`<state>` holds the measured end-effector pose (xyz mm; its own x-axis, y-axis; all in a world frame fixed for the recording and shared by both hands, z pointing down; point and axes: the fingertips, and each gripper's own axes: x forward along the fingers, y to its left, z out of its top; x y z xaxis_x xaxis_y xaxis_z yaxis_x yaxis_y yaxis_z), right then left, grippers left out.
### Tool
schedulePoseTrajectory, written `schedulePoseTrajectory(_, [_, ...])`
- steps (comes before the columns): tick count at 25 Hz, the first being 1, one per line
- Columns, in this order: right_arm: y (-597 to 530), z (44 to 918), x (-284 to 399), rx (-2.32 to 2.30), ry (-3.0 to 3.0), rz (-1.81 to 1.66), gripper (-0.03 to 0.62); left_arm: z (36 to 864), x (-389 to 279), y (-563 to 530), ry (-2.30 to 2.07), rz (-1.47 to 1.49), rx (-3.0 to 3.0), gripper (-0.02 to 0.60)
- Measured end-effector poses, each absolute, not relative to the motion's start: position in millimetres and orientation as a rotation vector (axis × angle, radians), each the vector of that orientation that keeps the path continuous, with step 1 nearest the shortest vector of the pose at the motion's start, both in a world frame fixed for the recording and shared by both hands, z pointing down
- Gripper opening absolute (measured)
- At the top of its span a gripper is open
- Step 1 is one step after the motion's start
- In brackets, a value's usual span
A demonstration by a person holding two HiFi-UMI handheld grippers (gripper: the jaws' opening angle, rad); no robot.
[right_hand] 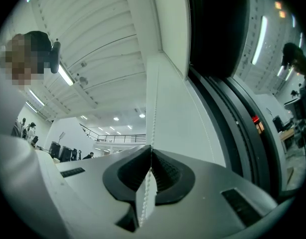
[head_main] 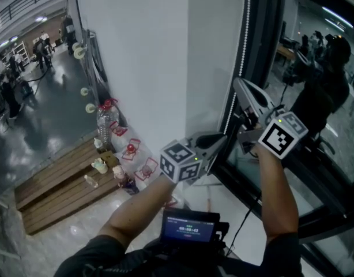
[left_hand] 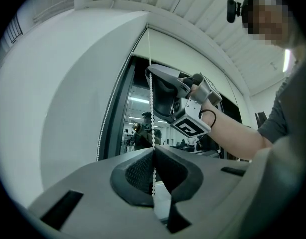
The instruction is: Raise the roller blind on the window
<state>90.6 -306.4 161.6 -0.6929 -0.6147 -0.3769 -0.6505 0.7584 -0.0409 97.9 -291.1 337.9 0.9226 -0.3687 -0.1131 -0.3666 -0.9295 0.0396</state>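
Wall: a white wall [head_main: 142,56] fills the left and centre of the head view, and the window frame starts at its right edge.
Left claw: the left claw [head_main: 222,137] sits lower centre in the head view. Its own view shows the left claw [left_hand: 154,151] pressed together on the bead chain [left_hand: 152,113], with beads hanging out below the pads.
Bead chain: the bead chain [head_main: 243,45] is taut and close to upright, running along the frame's edge from the top of the picture down to both claws.
Right claw: the right claw [head_main: 237,83] sits up and to the right of the left one. Its own view shows it clamped on the same run of chain [right_hand: 154,108].
Roller blind: probably the pale band across the top of the window opening [left_hand: 193,54], well above both claws.
Window: dark glass [head_main: 315,68] fills the right of the head view.
Deciding relation: both claws hold one run, right above left, so the next haul likely follows the chain's length, led by the right claw.
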Motion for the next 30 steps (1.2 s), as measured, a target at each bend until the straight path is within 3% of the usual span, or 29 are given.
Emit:
schedulePoseTrajectory(16, [-296.9, 238.9, 89.3, -1.050, 2.614, 0.078, 0.008, 412.4, 100.6, -283.4, -0.567, 0.024, 2.987, -0.002])
schedulePoseTrajectory(30, [-301.6, 259.3, 92.9, -1.075, 2.605, 0.027, 0.005, 427.3, 94.2, -284.2, -0.584, 0.001, 2.959, -0.002])
